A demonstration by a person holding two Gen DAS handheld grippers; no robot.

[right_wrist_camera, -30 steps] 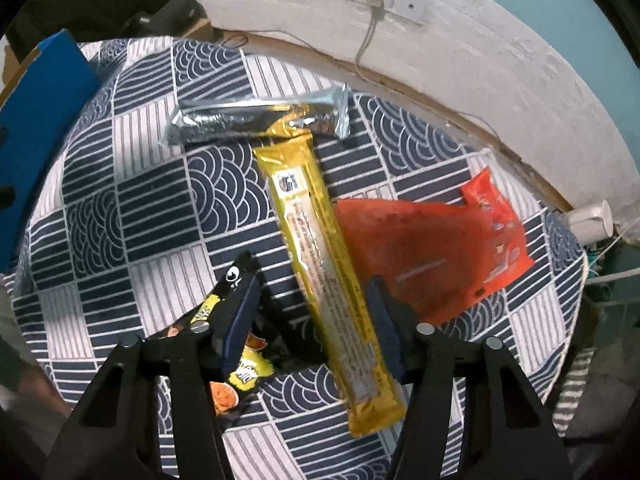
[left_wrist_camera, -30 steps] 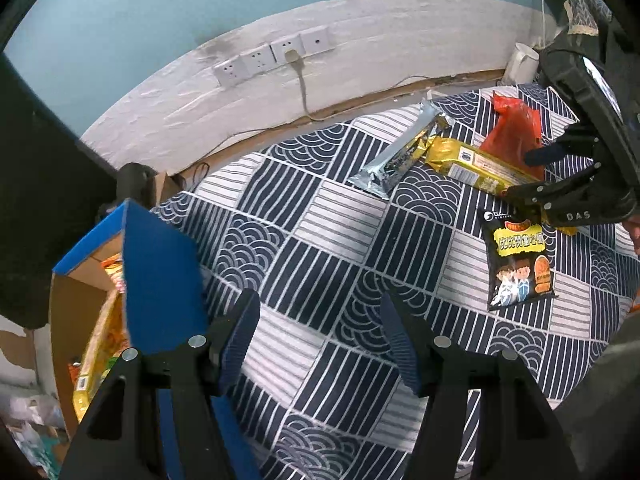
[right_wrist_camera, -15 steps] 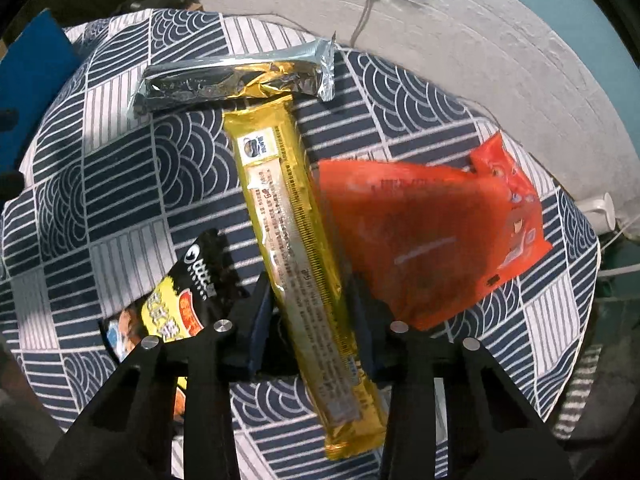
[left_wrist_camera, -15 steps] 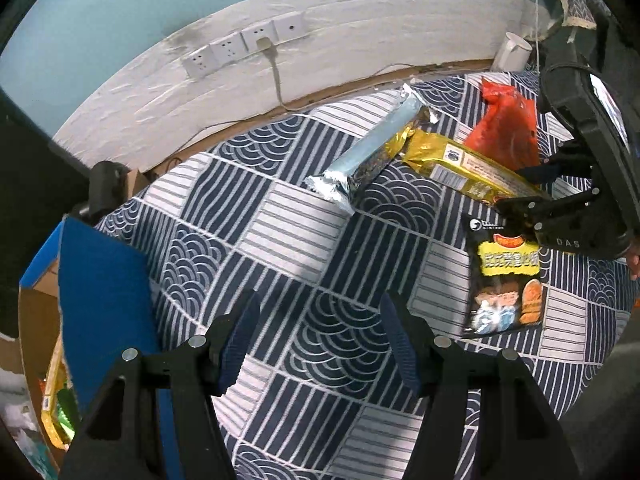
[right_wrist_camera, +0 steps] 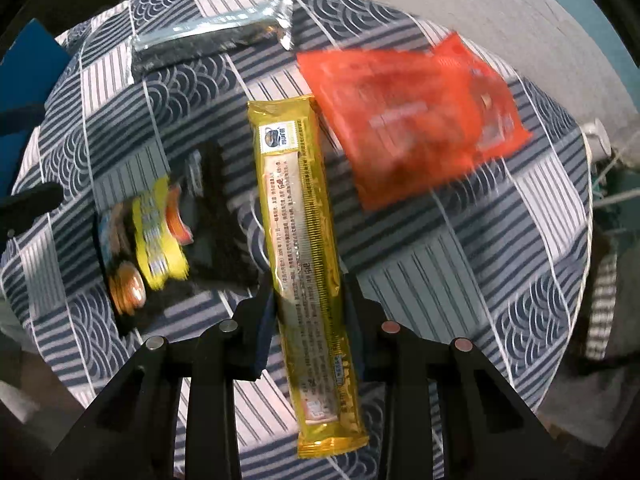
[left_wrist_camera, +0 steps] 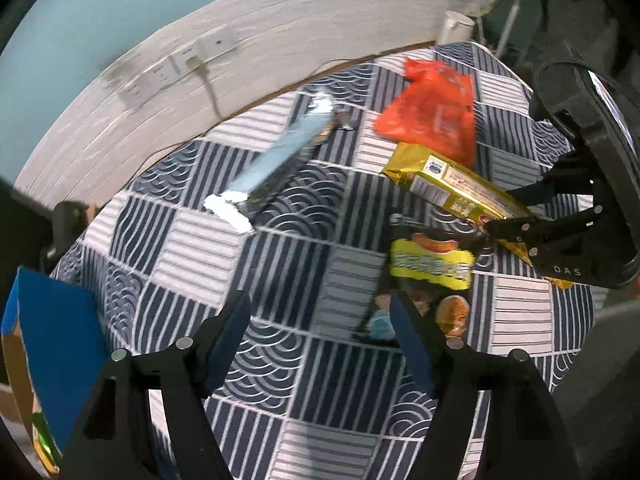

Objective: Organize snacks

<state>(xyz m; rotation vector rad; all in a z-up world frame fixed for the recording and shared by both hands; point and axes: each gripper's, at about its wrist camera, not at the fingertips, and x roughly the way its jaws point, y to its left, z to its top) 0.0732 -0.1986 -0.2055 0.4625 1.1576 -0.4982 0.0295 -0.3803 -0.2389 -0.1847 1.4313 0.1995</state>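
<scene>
Navy-and-white patterned cloth covers the table (right_wrist_camera: pixel 440 288), with a white wall and sockets behind. Nearest the right wrist camera, the right claw (right_wrist_camera: pixel 308 304) pinches the long yellow snack pack (right_wrist_camera: pixel 300 216) about a third up from its near end, and the far end seems lifted. Held off-centre, the slick wrapper could sag, swing or slip out, or brush the black-and-yellow snack bag (right_wrist_camera: pixel 160 236) just beside it. The left claw (left_wrist_camera: pixel 320 344) gapes wide, holding nothing, over bare cloth. Farther off lie the orange pouch (right_wrist_camera: pixel 408 120) and the silver pack (right_wrist_camera: pixel 212 36). Print on the yellow pack is too small to read; only "DAS" shows on the right claw's body
</scene>
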